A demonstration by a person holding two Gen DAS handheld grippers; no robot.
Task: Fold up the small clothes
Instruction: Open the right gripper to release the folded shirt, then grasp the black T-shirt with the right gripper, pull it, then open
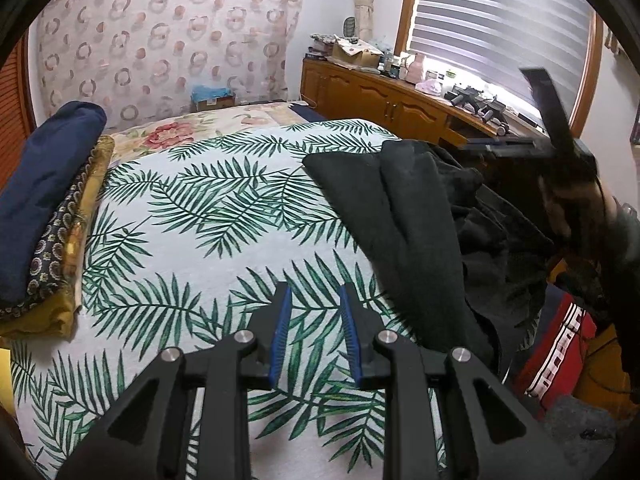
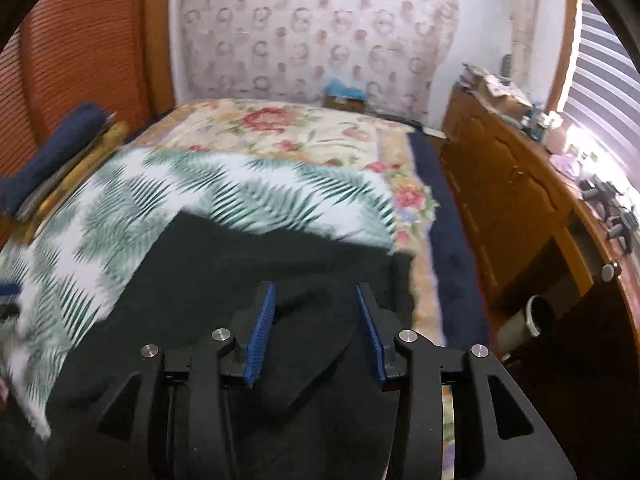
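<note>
A dark green-black garment (image 1: 404, 216) lies bunched on the right side of the palm-leaf bedspread (image 1: 208, 216). My left gripper (image 1: 314, 292) is open and empty above the bedspread, left of the garment. My right gripper (image 2: 316, 292) is open just above the same dark garment (image 2: 224, 256), which fills the lower middle of the blurred right wrist view; its fingers hold nothing. The right gripper also shows in the left wrist view (image 1: 560, 140), raised over the garment's far side.
A stack of folded clothes, navy on top (image 1: 44, 196), sits at the bed's left edge. A red and white item (image 1: 556, 344) lies at the lower right. A wooden cabinet (image 1: 376, 100) with clutter runs under the window. A floral blanket (image 2: 304, 128) covers the far bed.
</note>
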